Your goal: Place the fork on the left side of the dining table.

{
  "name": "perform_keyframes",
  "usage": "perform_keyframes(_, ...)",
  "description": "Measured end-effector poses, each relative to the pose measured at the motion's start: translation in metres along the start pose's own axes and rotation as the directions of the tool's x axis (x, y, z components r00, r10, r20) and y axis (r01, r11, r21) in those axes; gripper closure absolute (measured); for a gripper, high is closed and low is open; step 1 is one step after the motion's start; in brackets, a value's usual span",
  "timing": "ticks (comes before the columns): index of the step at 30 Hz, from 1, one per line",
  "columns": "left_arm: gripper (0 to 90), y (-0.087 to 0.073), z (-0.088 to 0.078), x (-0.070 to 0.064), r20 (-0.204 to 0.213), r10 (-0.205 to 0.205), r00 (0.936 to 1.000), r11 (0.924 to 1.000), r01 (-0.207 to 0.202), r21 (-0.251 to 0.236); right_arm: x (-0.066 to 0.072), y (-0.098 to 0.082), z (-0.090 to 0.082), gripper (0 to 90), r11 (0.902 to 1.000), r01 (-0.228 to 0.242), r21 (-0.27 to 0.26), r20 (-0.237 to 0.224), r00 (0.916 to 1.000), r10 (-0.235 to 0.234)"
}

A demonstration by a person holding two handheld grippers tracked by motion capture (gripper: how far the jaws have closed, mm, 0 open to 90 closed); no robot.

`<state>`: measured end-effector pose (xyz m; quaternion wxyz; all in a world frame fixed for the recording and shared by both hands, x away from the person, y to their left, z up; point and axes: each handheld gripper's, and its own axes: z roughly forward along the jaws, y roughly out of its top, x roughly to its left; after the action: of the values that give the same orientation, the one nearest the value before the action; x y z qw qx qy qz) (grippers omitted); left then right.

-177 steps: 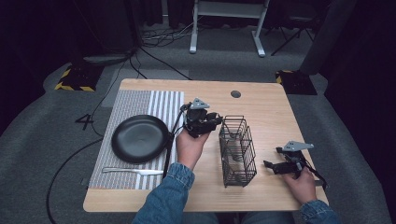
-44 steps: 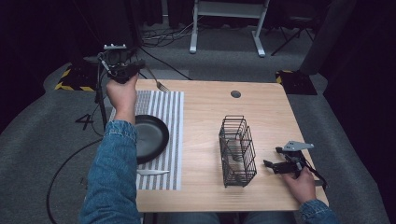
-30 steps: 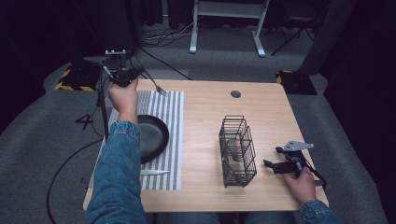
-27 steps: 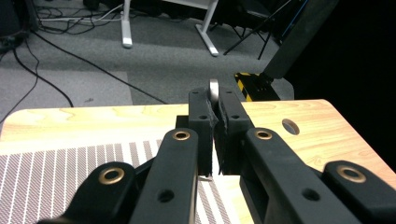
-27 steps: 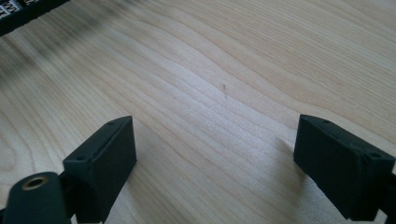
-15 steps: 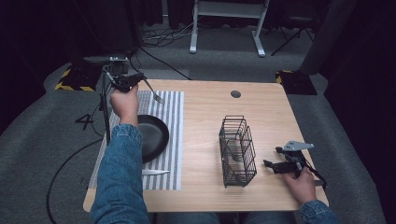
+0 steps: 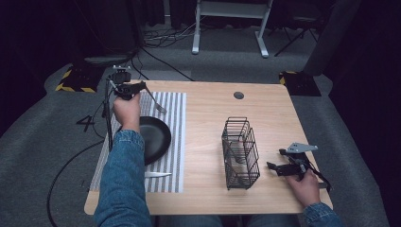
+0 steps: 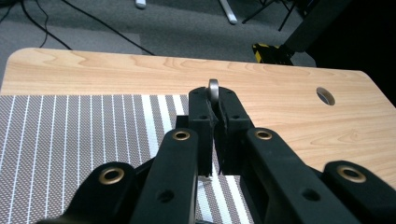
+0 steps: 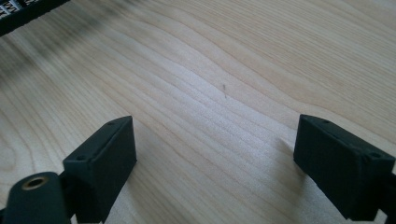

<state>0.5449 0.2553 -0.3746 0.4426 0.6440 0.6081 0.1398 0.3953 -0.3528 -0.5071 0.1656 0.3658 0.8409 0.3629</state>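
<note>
Left gripper [image 8: 215, 122]: jaws closed on a metal utensil [image 7: 153, 100], held above the striped mat [image 7: 168, 142] at ten o'clock; its own view reveals the looped handle end
Right gripper [image 9: 215, 163]: jaws wide apart, empty, resting at four o'clock
Table [image 7: 265, 113]: pale wood, black pan [image 7: 153, 137], wire basket [image 7: 240, 152]
Room: grey carpet, trailing cables

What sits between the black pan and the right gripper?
In the high view, the wire basket stands on the table between the pan and the right gripper.

Black pan [image 7: 153, 138], striped mat [image 7: 172, 106], blk basket [image 7: 240, 151]
</note>
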Motion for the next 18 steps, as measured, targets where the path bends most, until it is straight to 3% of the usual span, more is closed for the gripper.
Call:
perform_keyframes(15,85.3,0.0004,0.0002,0.0051,-0.007,-0.014,0.9999,0.9997,0.014,0.021,0.0000,0.0000,0.0000,13.2,1.0000,0.000,0.000,0.000,1.0000,0.000)
perform_keyframes(18,78.3,0.0010,0.0006,0.0088,-0.011,-0.027,0.9996,0.9994,0.027,0.023,-0.0001,0.0000,0.0000,13.2,1.0000,0.000,0.000,0.000,1.0000,0.000)
